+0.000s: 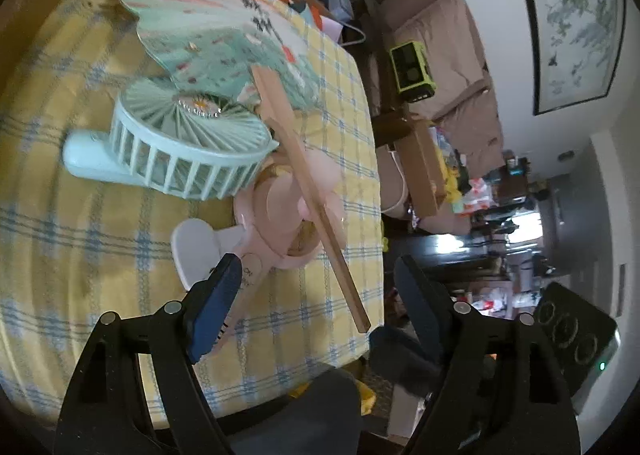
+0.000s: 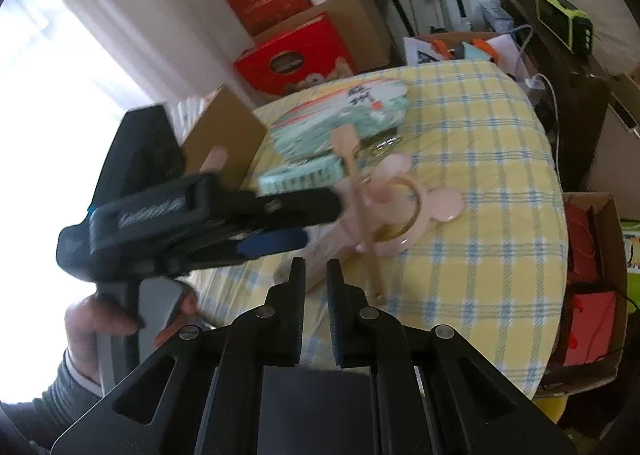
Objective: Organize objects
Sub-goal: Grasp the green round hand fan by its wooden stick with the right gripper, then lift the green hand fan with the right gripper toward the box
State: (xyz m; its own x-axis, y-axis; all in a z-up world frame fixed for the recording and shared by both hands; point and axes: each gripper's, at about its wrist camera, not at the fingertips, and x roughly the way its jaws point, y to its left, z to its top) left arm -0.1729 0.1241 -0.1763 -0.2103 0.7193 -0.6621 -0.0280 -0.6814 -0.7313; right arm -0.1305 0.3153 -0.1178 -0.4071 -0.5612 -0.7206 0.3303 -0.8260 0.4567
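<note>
A painted paper hand fan (image 1: pixel 208 27) with a long wooden handle (image 1: pixel 316 211) lies on a teal electric hand fan (image 1: pixel 176 147) and a pink electric hand fan (image 1: pixel 288 223) on the yellow checked tablecloth (image 1: pixel 80 239). My left gripper (image 1: pixel 320 287) is open, its left finger over the pink fan's handle. In the right wrist view the paper fan (image 2: pixel 344 111), teal fan (image 2: pixel 304 175) and pink fan (image 2: pixel 404 211) lie ahead. My right gripper (image 2: pixel 316 275) is nearly shut with nothing between its fingers, above the table's near edge. The left gripper (image 2: pixel 312 219) shows there beside the pink fan.
Red boxes (image 2: pixel 288 51) and cardboard boxes (image 2: pixel 224 135) stand behind the table. A green radio (image 1: pixel 412 67) sits on a sofa. An open box with red bags (image 2: pixel 592 287) stands at the right of the table. A chair back (image 1: pixel 304 407) is below the table edge.
</note>
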